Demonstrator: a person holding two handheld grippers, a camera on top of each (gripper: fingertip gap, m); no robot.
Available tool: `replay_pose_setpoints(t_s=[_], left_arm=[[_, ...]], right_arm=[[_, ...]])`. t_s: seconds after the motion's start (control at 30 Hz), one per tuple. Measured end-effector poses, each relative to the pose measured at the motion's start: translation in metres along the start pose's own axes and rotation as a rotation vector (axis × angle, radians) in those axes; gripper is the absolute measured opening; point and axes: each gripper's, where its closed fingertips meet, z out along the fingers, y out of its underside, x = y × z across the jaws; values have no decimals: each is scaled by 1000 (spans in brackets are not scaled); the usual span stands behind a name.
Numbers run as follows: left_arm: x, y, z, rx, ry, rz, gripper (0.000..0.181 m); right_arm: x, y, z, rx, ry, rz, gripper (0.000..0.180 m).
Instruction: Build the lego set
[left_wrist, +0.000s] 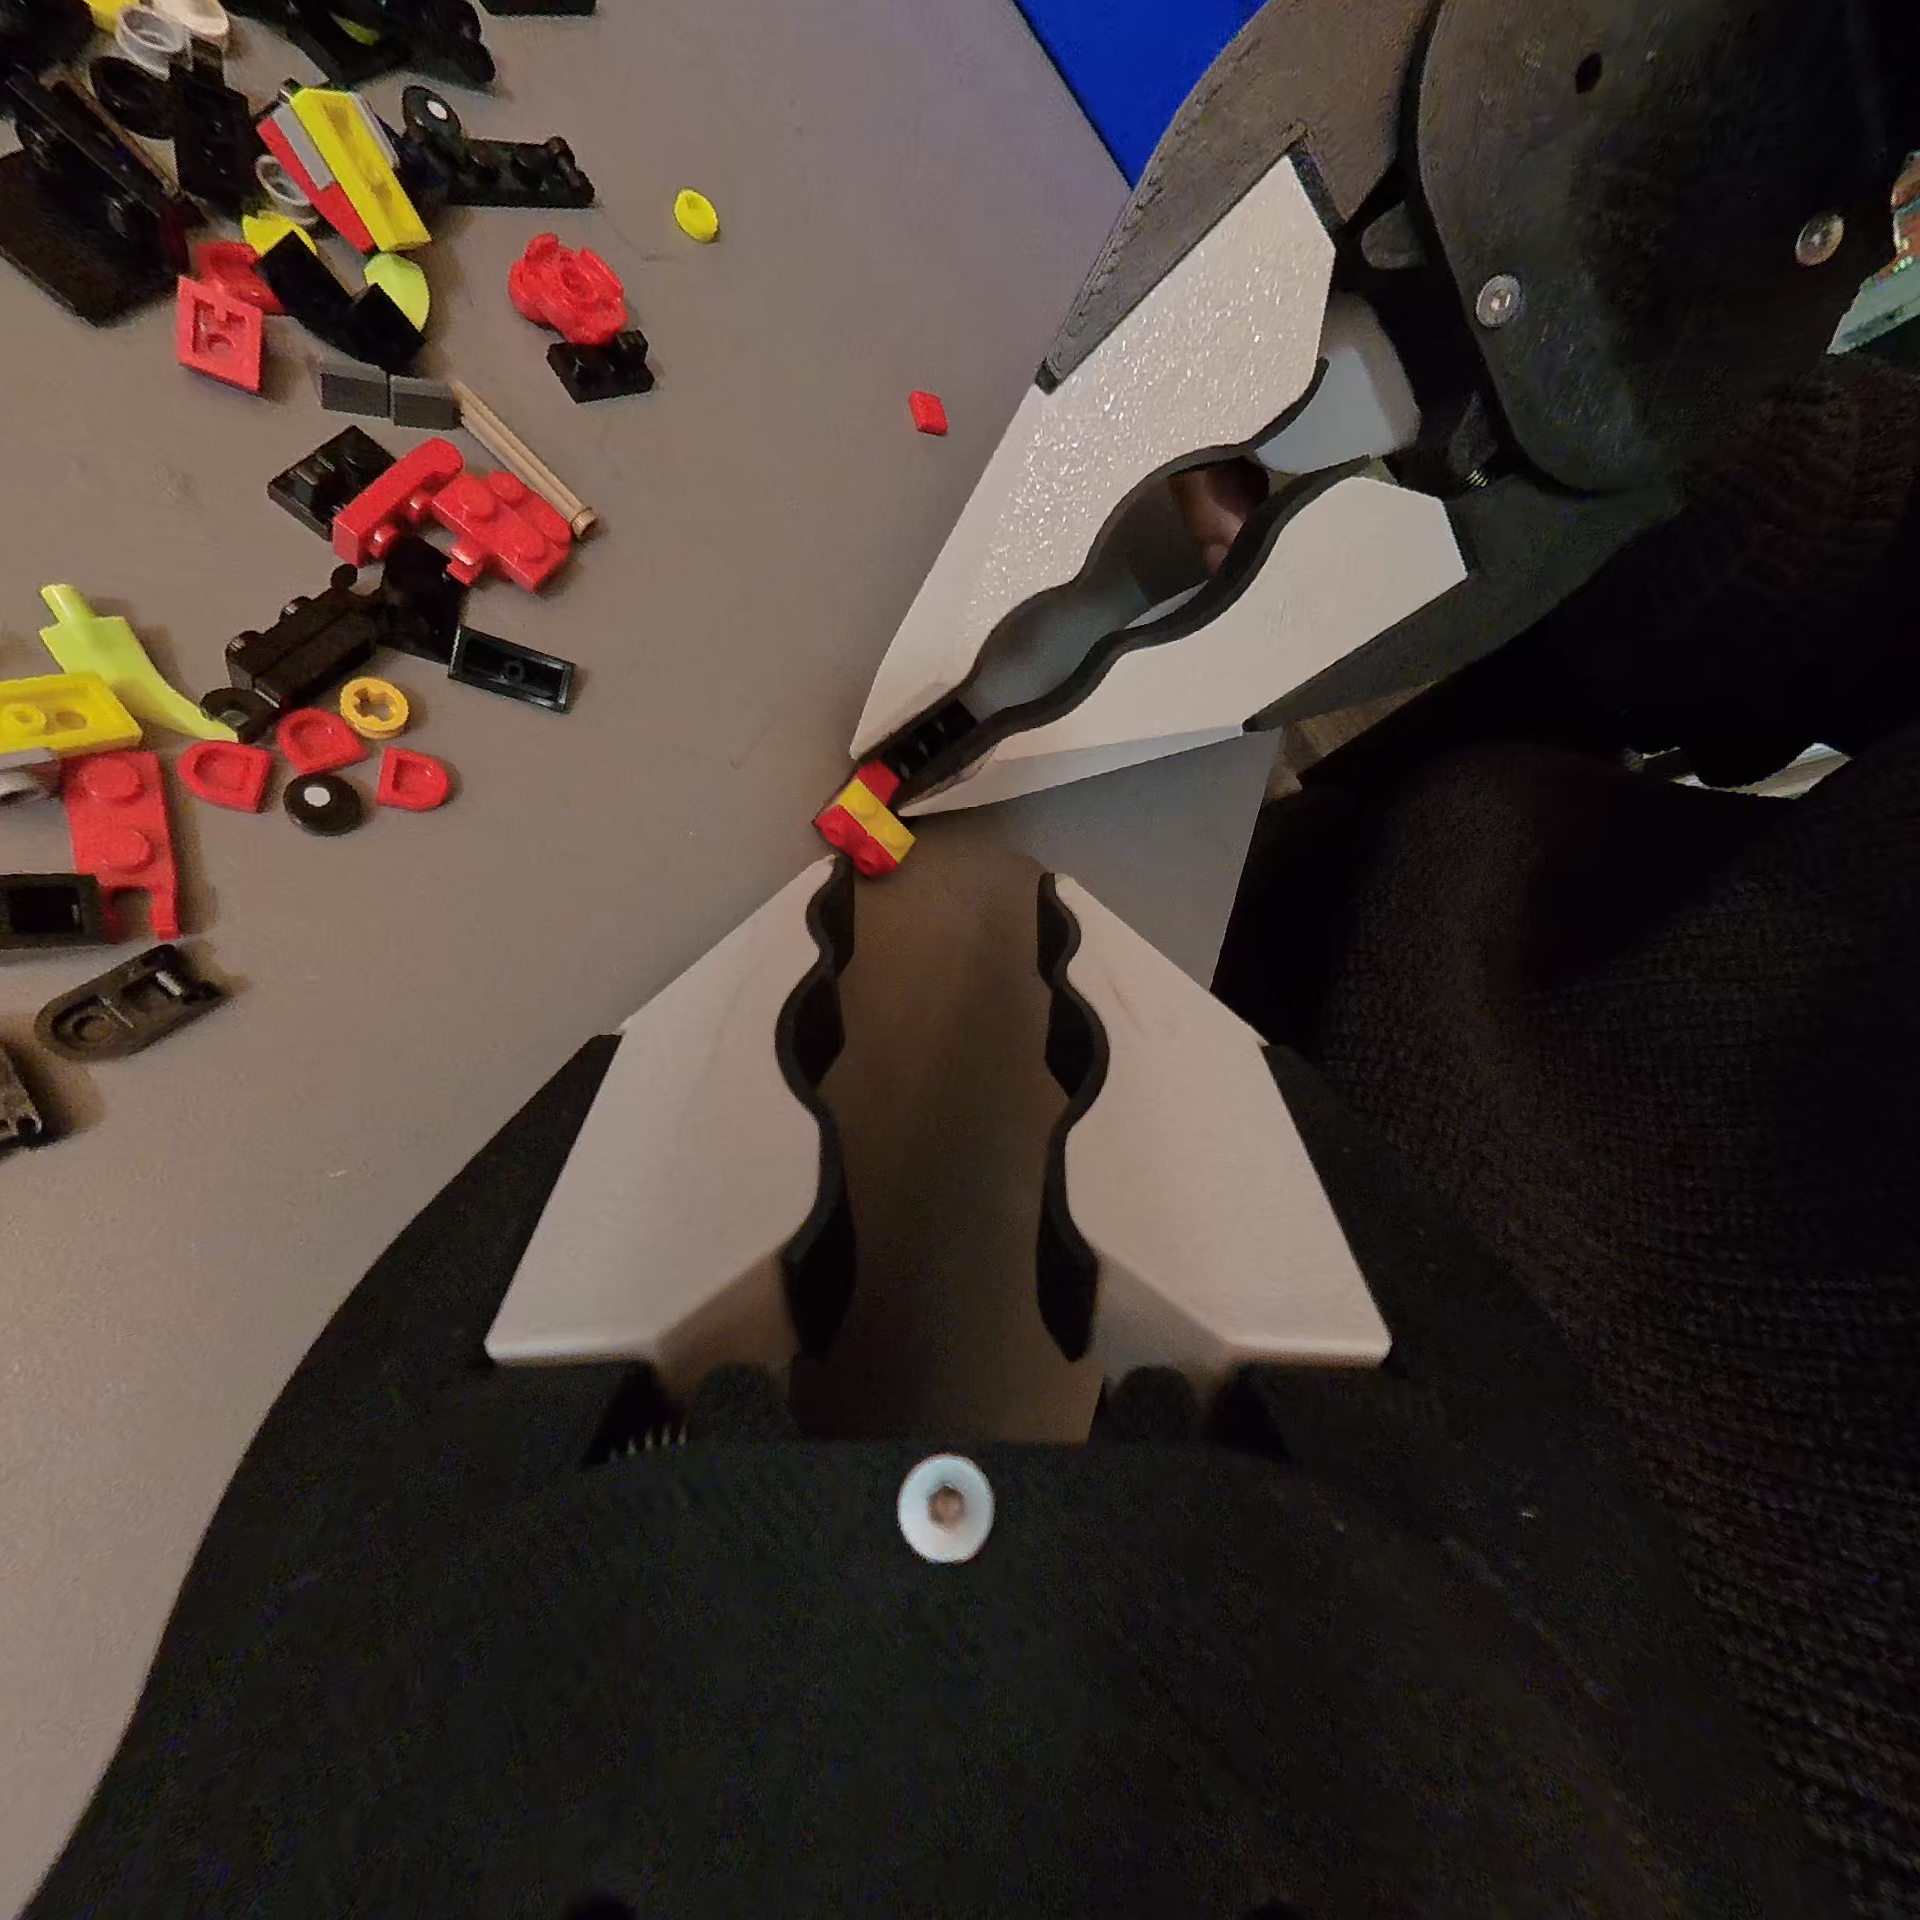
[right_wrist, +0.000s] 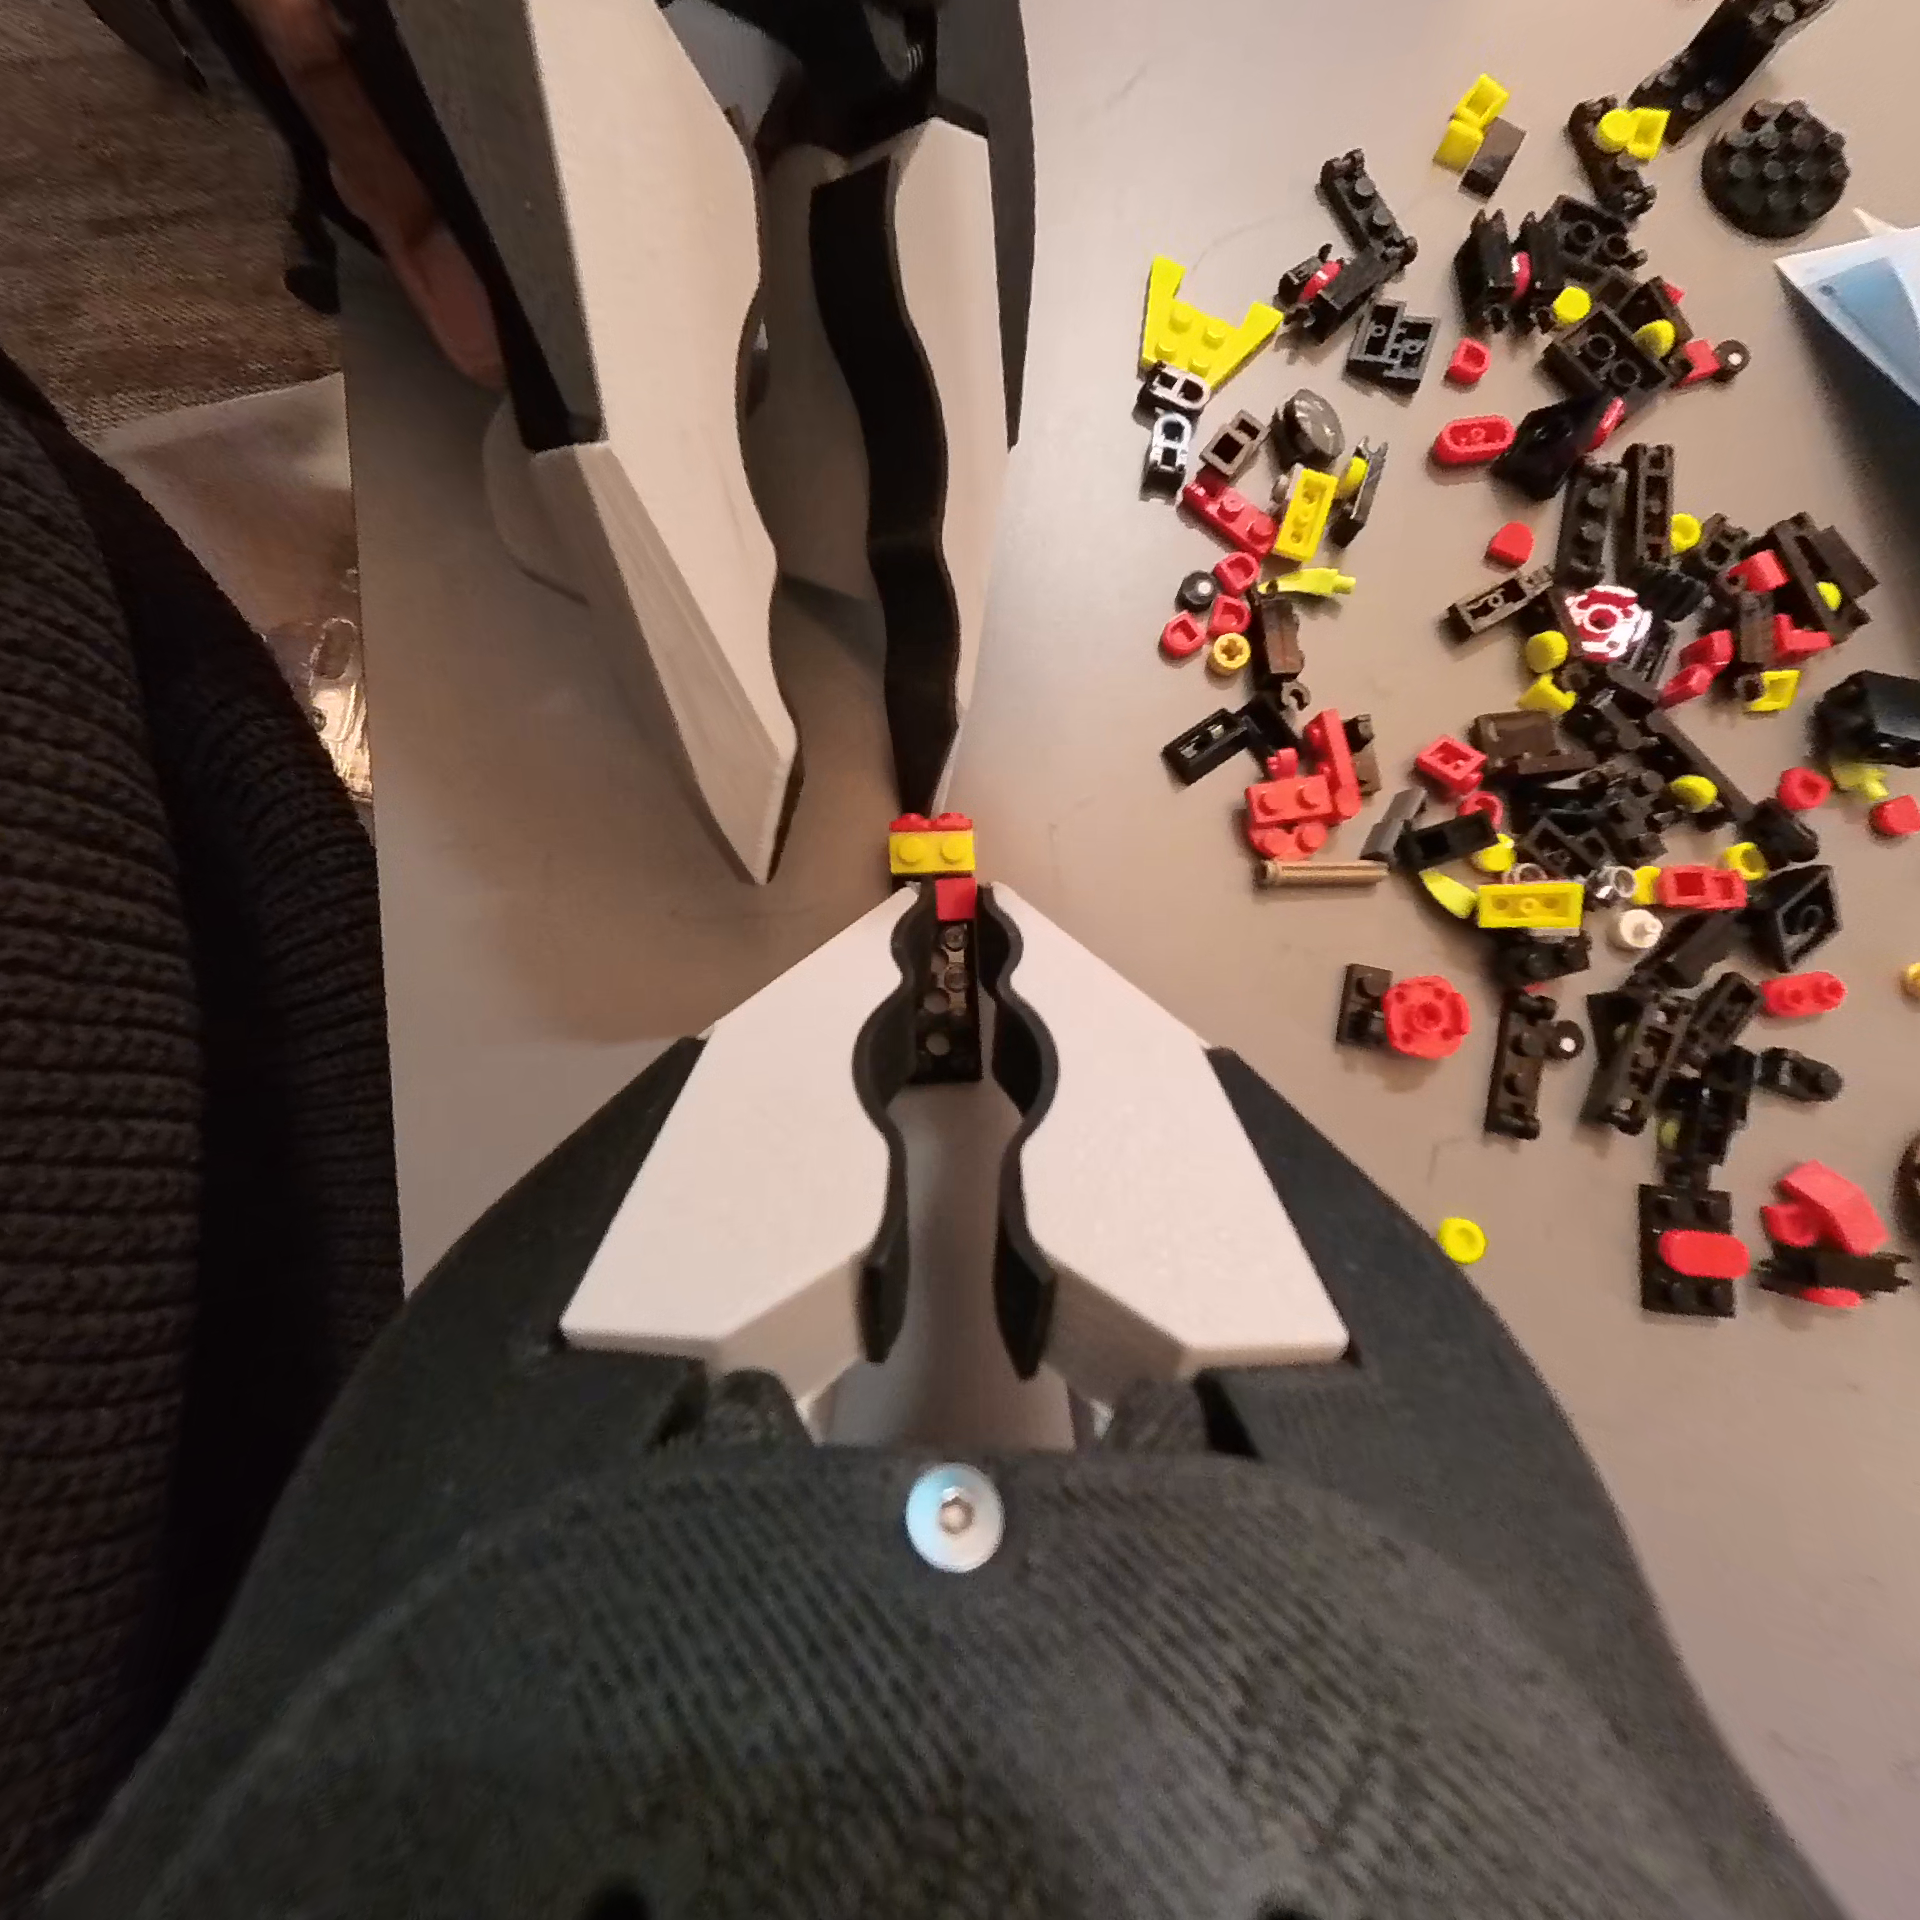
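My right gripper (right_wrist: 951, 896) is shut on a black plate (right_wrist: 948, 1003) that lies lengthwise between its fingers. A small red and yellow brick stack (right_wrist: 932, 847) sits on the plate's far end, just past the fingertips. In the left wrist view the right gripper (left_wrist: 883, 776) comes in from the upper right with the same stack (left_wrist: 864, 826) at its tip. My left gripper (left_wrist: 945, 881) is open and empty, and one fingertip (left_wrist: 836, 883) is right at the stack. In the right wrist view the left gripper (right_wrist: 847, 831) reaches down from above.
Loose black, red and yellow Lego pieces (left_wrist: 416, 520) are spread over the grey table (left_wrist: 727, 312), to the right in the right wrist view (right_wrist: 1558, 727). A blue-white booklet (right_wrist: 1860, 301) lies at the far right. A dark knit sleeve (right_wrist: 156, 935) fills the left edge. Both grippers' tips are close together, under 4 cm apart.
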Motion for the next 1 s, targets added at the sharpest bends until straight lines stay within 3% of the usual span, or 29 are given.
replay_pose_setpoints(t_s=[0.47, 0.73, 1.0], left_arm=[[0, 1, 0, -1, -4, 3, 34], [-15, -2, -8, 16, -103, 56, 32], [-18, -1, -5, -6, -148, 120, 19]], right_arm=[[-1, -3, -5, 33, -11, -15, 11], [2, 2, -6, 37, -16, -32, 0], [-1, 2, -3, 37, -43, -23, 0]])
